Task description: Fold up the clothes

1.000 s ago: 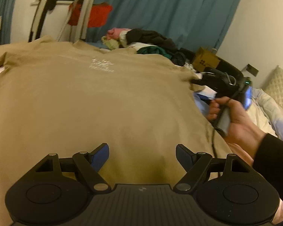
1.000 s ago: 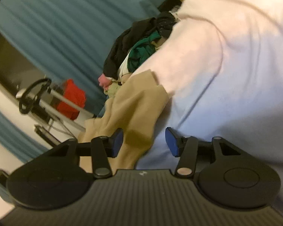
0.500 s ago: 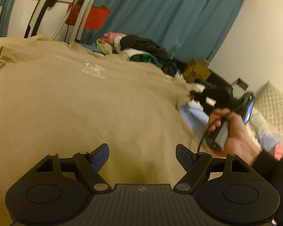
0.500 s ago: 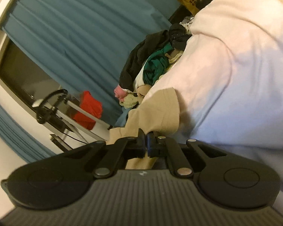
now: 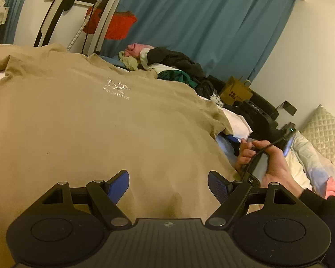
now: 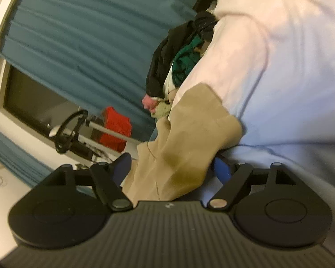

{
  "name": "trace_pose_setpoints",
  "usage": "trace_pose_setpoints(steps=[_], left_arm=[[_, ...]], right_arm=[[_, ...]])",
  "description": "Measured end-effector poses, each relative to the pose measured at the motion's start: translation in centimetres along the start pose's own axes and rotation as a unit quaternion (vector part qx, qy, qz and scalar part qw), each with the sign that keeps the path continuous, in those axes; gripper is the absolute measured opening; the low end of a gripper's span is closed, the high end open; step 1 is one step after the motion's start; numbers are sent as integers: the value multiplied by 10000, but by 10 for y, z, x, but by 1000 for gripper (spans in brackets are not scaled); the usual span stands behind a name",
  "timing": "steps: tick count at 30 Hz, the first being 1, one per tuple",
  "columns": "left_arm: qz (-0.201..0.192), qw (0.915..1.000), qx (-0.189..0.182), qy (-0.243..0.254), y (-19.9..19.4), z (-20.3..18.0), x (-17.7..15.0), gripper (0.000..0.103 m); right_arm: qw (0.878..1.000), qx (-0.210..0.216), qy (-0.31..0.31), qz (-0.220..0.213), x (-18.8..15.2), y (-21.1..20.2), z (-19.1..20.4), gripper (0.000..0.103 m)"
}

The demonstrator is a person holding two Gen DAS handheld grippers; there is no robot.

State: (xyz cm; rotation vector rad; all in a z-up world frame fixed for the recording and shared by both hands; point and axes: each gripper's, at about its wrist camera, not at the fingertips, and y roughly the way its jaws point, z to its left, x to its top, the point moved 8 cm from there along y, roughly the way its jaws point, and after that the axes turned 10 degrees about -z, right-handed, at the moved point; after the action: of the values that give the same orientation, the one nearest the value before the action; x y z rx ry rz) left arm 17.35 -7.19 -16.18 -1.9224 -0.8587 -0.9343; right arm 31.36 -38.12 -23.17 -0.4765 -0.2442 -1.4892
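Jaws spread on both grippers: your right gripper (image 6: pixel 169 167) has just been opening, its jaws straddling the tan T-shirt's (image 5: pixel 82 120) sleeve (image 6: pixel 189 138) unpinched; the shirt lies flat on the bed (image 6: pixel 290 89), ready for folding.

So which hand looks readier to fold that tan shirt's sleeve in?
The right. Its fingers, just opened, already straddle the sleeve of the tan shirt. The left gripper hovers open over the shirt's body, gripping nothing.
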Motion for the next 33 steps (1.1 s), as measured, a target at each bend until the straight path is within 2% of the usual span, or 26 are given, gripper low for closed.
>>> trace_pose_setpoints(steps=[3, 6, 11, 13, 14, 15, 17, 20, 23, 27, 31, 33], left_arm=[[28, 9998, 123, 145, 9, 6, -3, 80], [50, 9998, 161, 70, 13, 15, -4, 80], [82, 9997, 86, -223, 20, 20, -4, 80], [81, 9996, 80, -255, 23, 19, -4, 80], [74, 9995, 96, -284, 24, 19, -4, 80], [67, 9994, 113, -313, 26, 19, -3, 80], [75, 9991, 137, -406, 29, 19, -2, 80], [40, 9984, 177, -542, 31, 20, 8, 80], [-138, 9981, 386, -457, 23, 25, 23, 80], [-422, 9969, 584, -327, 1, 34, 46, 82], [-428, 9949, 912, -82, -21, 47, 69, 83], [-463, 9926, 1121, 76, -35, 57, 79, 84]], right_arm=[[9997, 108, 199, -115, 3, 23, -6, 79], [9972, 556, 473, -171, 2, 44, -2, 80], [9988, 464, 35, -156, 2, 71, 8, 76], [9995, 284, -52, -148, 6, 78, 7, 62], [9997, 187, -92, -144, 8, 81, 6, 49], [9999, 86, -39, -142, 11, 85, 3, 31], [9999, -82, 32, -137, 18, 90, -4, 15], [9988, -277, -347, -219, 29, 90, 1, 10], [9947, -401, -868, -375, 40, 83, 21, 9], [9794, -520, -1827, -687, 49, 72, 73, 9], [9520, -766, -2797, -980, 39, 59, 141, 9], [9335, -787, -3325, -1083, 19, 56, 178, 9]])
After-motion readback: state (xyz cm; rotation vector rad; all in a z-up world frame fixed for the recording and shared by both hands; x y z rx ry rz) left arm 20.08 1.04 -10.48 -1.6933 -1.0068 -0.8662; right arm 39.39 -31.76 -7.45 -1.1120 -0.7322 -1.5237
